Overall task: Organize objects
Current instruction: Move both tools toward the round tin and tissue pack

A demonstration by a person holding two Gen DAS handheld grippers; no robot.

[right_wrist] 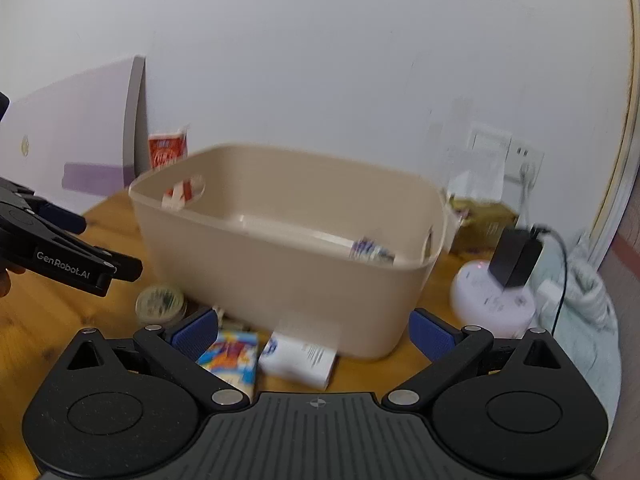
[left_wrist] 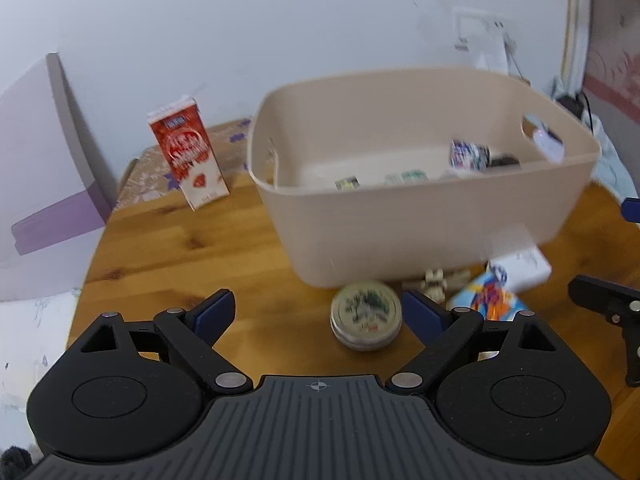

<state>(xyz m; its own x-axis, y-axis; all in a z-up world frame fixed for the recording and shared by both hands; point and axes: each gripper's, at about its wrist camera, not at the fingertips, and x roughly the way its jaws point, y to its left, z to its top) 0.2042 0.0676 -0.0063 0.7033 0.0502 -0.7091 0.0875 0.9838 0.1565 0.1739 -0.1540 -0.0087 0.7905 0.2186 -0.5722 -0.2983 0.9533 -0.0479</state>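
Two grippers hang over a wooden table (left_wrist: 180, 248), both with fingers spread wide and nothing between them. The landmark is the beige bin (left_wrist: 420, 220), which holds a few small packets — blurred, hard to name. In front of the bin, just beside its near wall, sits a round tin (left_wrist: 366, 314); the left gripper (left_wrist: 318, 310) hovers close to that tin. Also in front of the bin lie a colourful box (right_wrist: 232, 358) and a white box (right_wrist: 298, 360), side by side — the right gripper (right_wrist: 314, 336) hangs above them. Left of the bin stands a red carton (left_wrist: 186, 152), upright.
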